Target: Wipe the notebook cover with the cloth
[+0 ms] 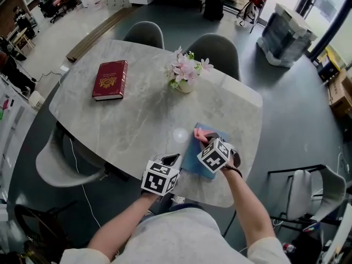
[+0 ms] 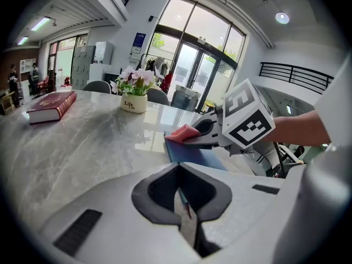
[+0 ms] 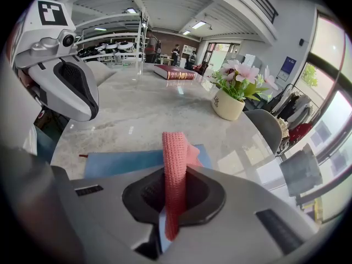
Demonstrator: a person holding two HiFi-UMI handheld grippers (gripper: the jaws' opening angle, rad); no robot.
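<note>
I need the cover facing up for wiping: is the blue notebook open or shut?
Shut. The notebook lies flat on the table, plain blue cover up, no pages showing; the right gripper holds the pink cloth over one end.

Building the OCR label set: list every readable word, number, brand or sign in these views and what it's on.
"Life" on the flower pot; smaller print beneath it is too small to read.
Red book: gold emblem, lettering not legible.
Blue sign by the doors: blurred.
Marker cube on the right gripper: square pattern, no words.
Notebook, cloth: no print visible.
</note>
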